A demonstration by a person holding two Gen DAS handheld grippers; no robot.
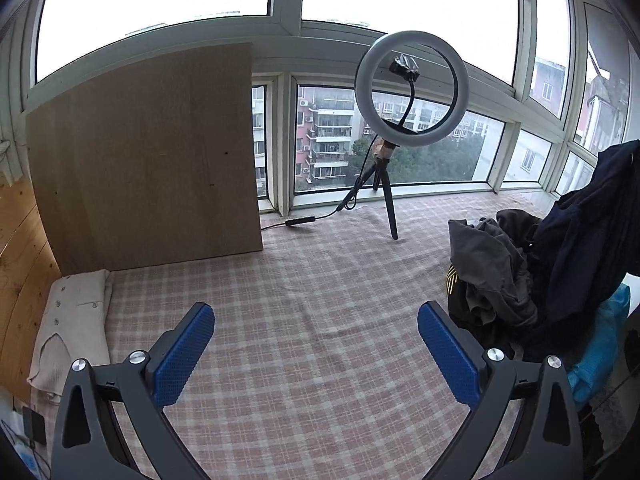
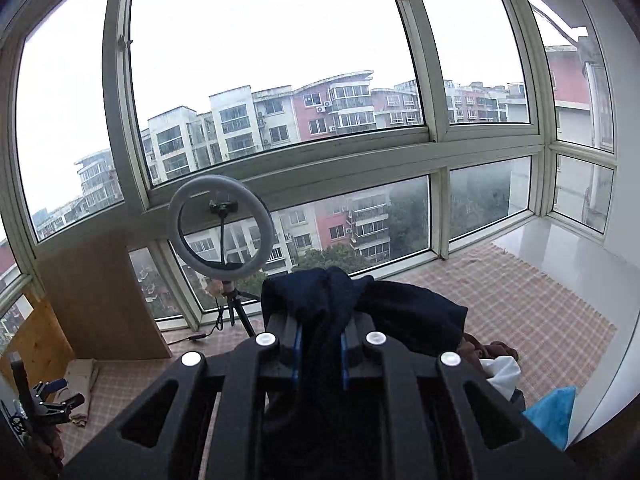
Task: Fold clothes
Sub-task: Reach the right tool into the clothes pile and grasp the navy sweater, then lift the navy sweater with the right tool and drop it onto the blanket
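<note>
The right claw (image 2: 320,354) pinches a navy garment (image 2: 400,312), lifted from the pile — the left claw (image 1: 316,354) hangs spread wide and empty over the checkered worktop (image 1: 320,280) ahead, ready to catch an edge.

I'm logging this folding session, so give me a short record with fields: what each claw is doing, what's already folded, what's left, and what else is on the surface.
left claw: open, empty, above the checked cloth
right claw: shut on the dark navy garment, lifted
folded: beige buttoned shirt, far left by the wooden board
unfolded: pile of clothes, grey piece on top
other: ring light on a tripod by the window
</note>
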